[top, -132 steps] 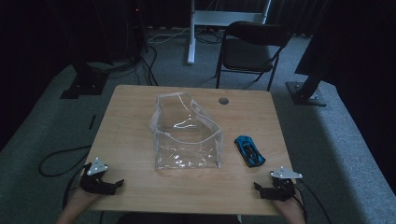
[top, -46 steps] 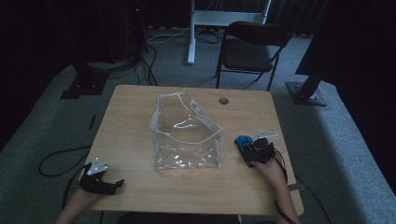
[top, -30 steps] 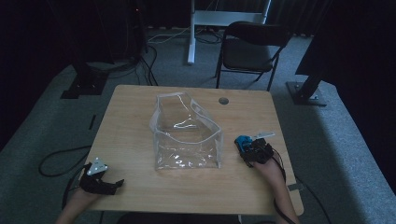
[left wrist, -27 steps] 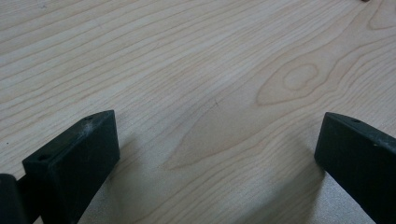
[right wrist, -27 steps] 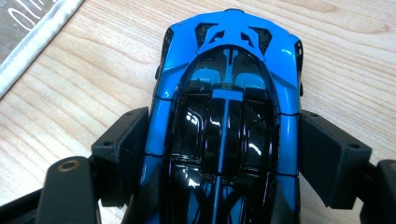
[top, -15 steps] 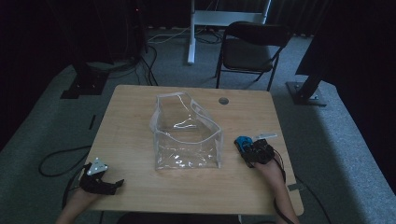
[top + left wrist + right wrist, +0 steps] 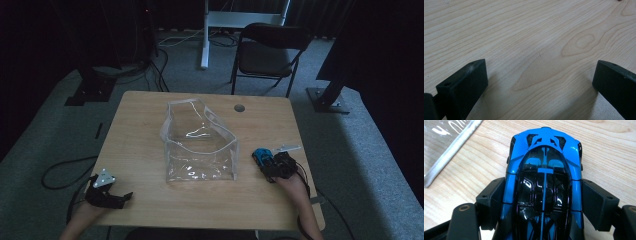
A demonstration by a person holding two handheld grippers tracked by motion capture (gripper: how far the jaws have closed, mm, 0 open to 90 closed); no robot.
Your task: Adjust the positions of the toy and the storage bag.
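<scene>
While the right tongs (image 7: 544,202) clamp both sides of the blue toy car (image 7: 544,182), it sits on the tabletop (image 7: 150,125) just beside the clear bag (image 7: 200,145); bagging it likely remains. Left tongs (image 7: 541,82) rest spread, holding nothing.

The bench (image 7: 150,125) is sitting on grey carpet (image 7: 45,135), its pale wood showing a small round grommet (image 7: 239,107) near the far edge. Beyond the bench, a dark folding chair (image 7: 267,52) is standing to the far right. A white stand post (image 7: 204,35) is rising behind the bench, black cables (image 7: 60,170) are looping on the carpet left of it, and a black floor base (image 7: 87,92) is resting off its far left corner.
</scene>
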